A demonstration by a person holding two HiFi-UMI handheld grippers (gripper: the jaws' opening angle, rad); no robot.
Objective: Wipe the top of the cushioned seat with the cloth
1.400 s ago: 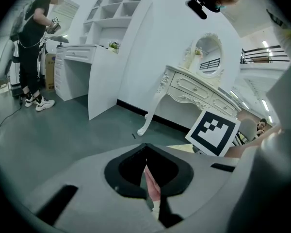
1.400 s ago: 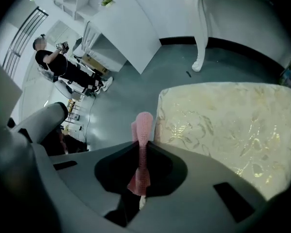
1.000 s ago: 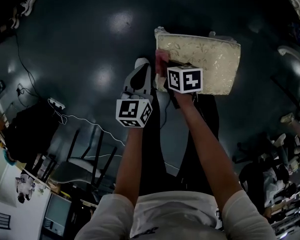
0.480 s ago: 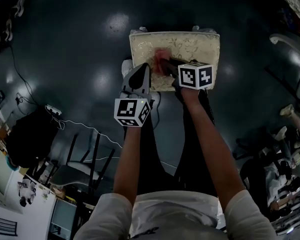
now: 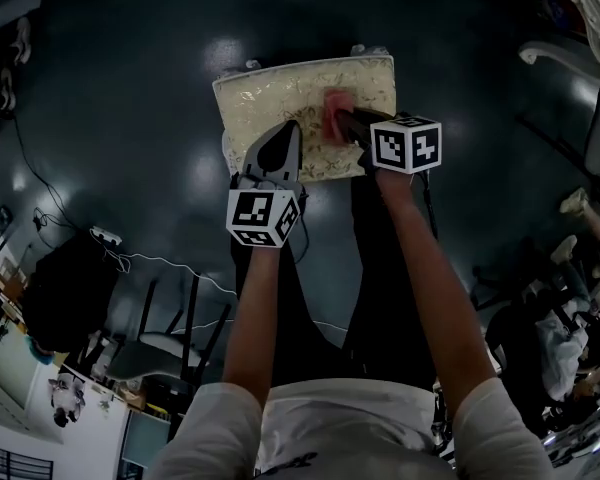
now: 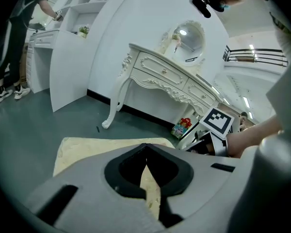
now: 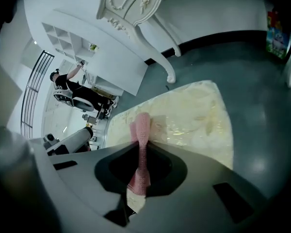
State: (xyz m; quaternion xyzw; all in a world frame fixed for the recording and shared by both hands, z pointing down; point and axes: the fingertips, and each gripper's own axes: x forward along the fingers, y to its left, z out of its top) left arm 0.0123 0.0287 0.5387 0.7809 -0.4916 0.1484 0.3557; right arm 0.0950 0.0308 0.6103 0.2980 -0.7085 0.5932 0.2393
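You are clenching your right gripper [image 5: 354, 121] on the pink cloth [image 5: 336, 111], which is sticking out ahead of its jaws and pressing against the top of the cushioned seat [image 5: 270, 96] just beneath them. Your left gripper [image 5: 281, 144] is hanging to the left of the right one, over the seat's near edge, with its jaws pressed together on nothing. The seat is standing on a dark floor [image 5: 160, 88] below both grippers.
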